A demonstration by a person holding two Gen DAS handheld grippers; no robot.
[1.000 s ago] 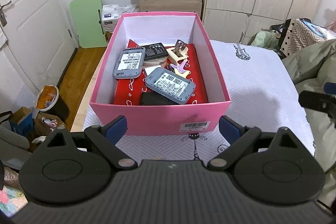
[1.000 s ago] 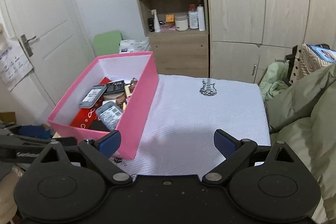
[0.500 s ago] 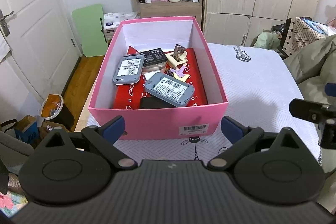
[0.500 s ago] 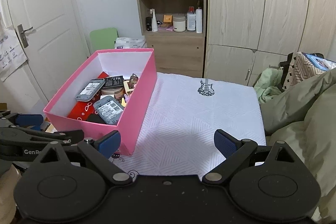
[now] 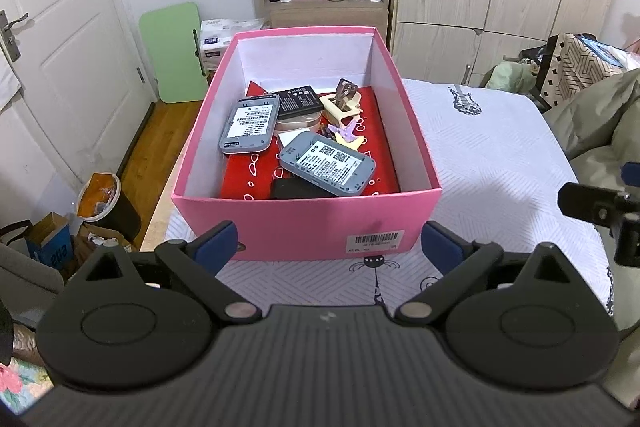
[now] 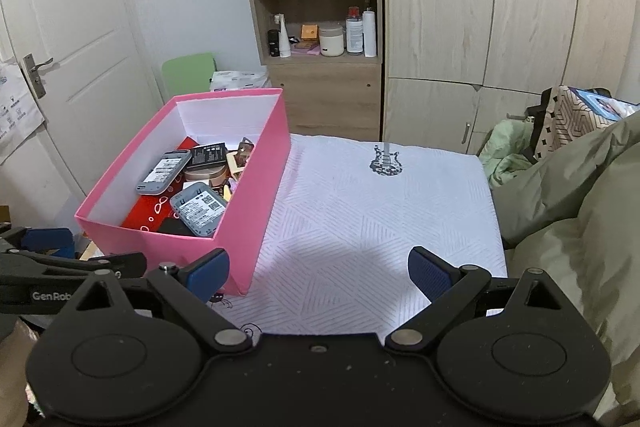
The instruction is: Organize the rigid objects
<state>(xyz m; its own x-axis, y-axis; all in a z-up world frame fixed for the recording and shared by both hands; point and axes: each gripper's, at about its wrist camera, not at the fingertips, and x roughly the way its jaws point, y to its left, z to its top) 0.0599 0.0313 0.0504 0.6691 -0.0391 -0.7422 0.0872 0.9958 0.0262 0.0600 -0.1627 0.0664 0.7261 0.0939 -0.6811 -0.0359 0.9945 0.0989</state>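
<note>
A pink box (image 5: 304, 223) (image 6: 256, 187) stands on the white cloth at the table's left side. Inside lie two grey devices with barcode labels (image 5: 328, 163) (image 5: 250, 123), a black battery (image 5: 299, 102), a beige clip (image 5: 340, 107), a small purple piece (image 5: 348, 135) and a black item (image 5: 296, 189) on a red lining. My left gripper (image 5: 326, 247) is open just in front of the box's near wall, empty. Over the bare cloth to the right of the box, my right gripper (image 6: 318, 271) is open and empty too.
The white patterned tablecloth (image 6: 360, 211) carries a guitar print (image 6: 385, 159). An olive duvet (image 6: 580, 211) lies to the right. A shelf unit (image 6: 320, 27) and wardrobes stand behind. On the floor at left are a green board (image 5: 170, 51), a bin (image 5: 104, 203) and cartons.
Both grippers have drawn back and risen a little, so the box and room look slightly farther away. The box's contents have not moved. Both stay open.
</note>
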